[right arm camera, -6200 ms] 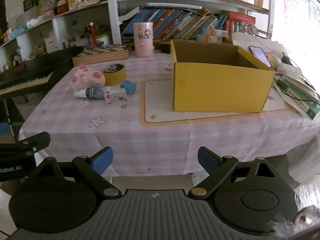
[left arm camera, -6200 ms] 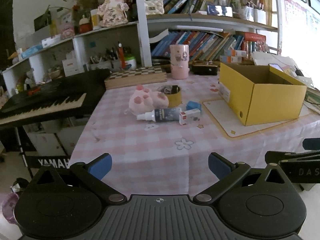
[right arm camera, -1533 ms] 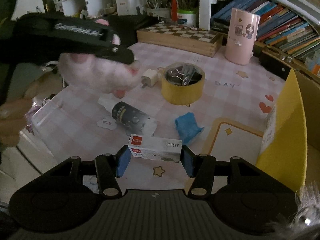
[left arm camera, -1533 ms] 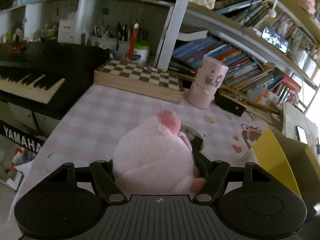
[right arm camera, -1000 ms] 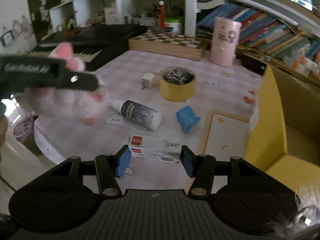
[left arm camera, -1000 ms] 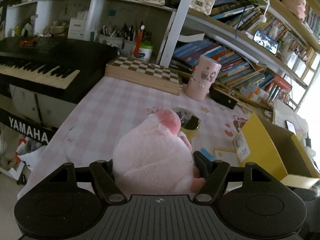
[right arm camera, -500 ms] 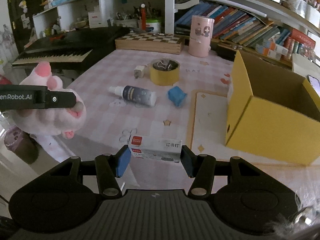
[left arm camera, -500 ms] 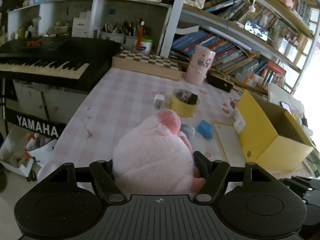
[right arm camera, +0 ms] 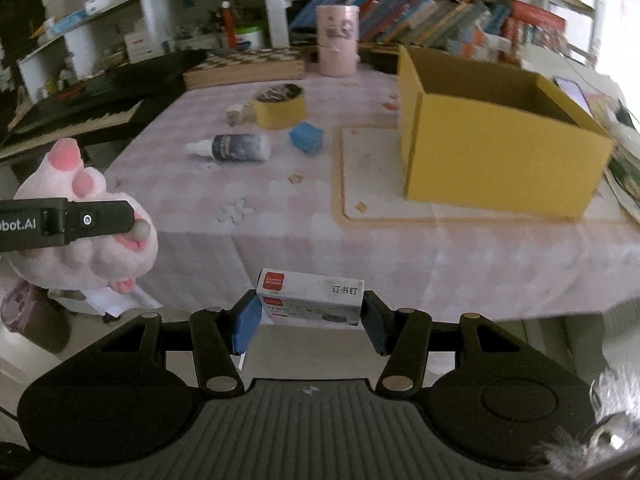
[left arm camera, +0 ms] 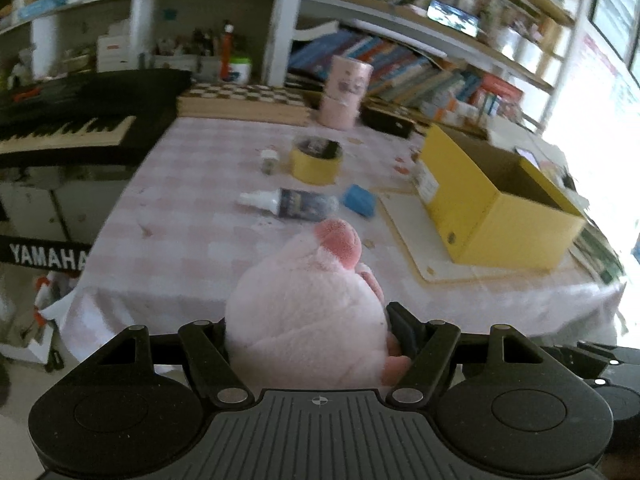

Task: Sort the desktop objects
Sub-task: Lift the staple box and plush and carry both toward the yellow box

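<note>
A: What do we hold? We see the left gripper (left arm camera: 308, 332) pinching the plush (left arm camera: 308, 312), and in the right wrist view that plush (right arm camera: 80, 240) hangs off the table's near left corner, clear of the cloth.

B: And the right gripper (right arm camera: 310, 320) pinches the staple box (right arm camera: 312, 294) by its short ends, in the air before the table (right arm camera: 280, 208) edge.

A: Where do we place the rest, taking the yellow box (right arm camera: 496, 160) as our mark?

B: It stands open on a mat. Left of it lies the blue piece (right arm camera: 306, 136), further left the bottle (right arm camera: 236, 147) on its side. Behind those sits the tape roll (right arm camera: 280, 108) with clips inside, and a small plug (right arm camera: 234, 112) just left of the roll. None of them touches the yellow box.
</note>
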The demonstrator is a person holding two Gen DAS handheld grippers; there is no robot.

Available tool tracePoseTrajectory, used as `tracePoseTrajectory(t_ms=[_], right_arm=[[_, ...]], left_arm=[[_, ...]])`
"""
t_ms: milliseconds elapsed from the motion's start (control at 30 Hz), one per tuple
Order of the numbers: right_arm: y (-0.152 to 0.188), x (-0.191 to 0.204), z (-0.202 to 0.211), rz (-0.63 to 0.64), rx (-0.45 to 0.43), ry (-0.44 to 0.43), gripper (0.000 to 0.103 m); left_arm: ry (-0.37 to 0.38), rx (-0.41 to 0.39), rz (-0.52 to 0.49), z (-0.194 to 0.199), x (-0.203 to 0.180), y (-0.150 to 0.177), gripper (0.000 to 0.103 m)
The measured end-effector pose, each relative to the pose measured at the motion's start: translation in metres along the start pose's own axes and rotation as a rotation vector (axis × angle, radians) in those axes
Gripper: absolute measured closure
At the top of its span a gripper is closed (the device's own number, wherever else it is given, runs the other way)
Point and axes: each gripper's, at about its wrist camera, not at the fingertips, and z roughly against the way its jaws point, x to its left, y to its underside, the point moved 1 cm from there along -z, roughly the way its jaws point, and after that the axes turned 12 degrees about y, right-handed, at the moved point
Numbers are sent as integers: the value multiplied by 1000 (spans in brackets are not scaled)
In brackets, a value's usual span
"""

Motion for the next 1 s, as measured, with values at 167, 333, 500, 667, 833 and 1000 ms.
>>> tracePoseTrajectory(t_ms=[167,333,500,667,833,1000], right_arm=[[14,-10,10,-44,10,38,51],[24,-22,19,-83,18,82,51],[34,-37,28,-129,29,133,51],[43,-49,32,-168,45,170,51],[48,-58,37,-195,53,204,51],[49,-62,37,-207,66,217,51]], left_arm=[[49,36,-46,-3,-14,7,30],[99,60,-87,-10,-28,10,30],[160,95,-132,-18,-44,13,30],[206,116,-172,-25,-60,16,30],[245,137,-198,-31,-71,18,30],[264,140,-212,-34,-75,16,30]])
